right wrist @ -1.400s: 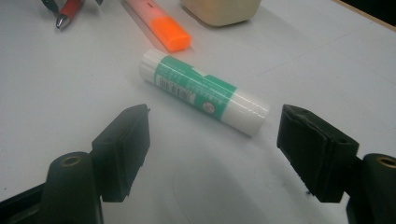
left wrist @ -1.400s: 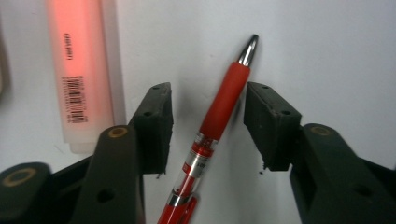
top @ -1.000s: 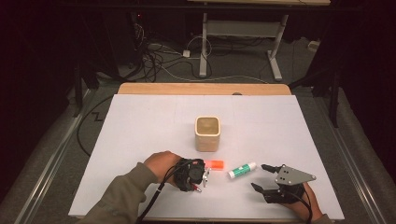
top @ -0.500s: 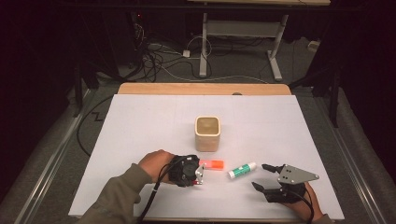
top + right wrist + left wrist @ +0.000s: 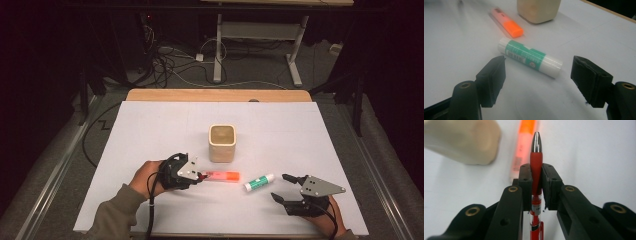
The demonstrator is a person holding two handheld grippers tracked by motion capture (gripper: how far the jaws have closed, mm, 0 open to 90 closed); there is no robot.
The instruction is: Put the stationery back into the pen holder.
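A red pen (image 5: 536, 170) with a silver tip points straight out, clamped upright between two black pads. A white glue stick (image 5: 530, 57) with a green label lies flat on the white table

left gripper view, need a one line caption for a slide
Left claw shut on a red pen, above an orange highlighter and a beige cup on the white table.

Cup (image 5: 222, 143) sits mid-table (image 5: 150, 125). Highlighter (image 5: 223, 176) lies just in front of it, glue stick (image 5: 259, 182) right of the highlighter. Left gripper (image 5: 199, 175) at the highlighter's left end; right gripper (image 5: 280, 187) just right of the glue stick.
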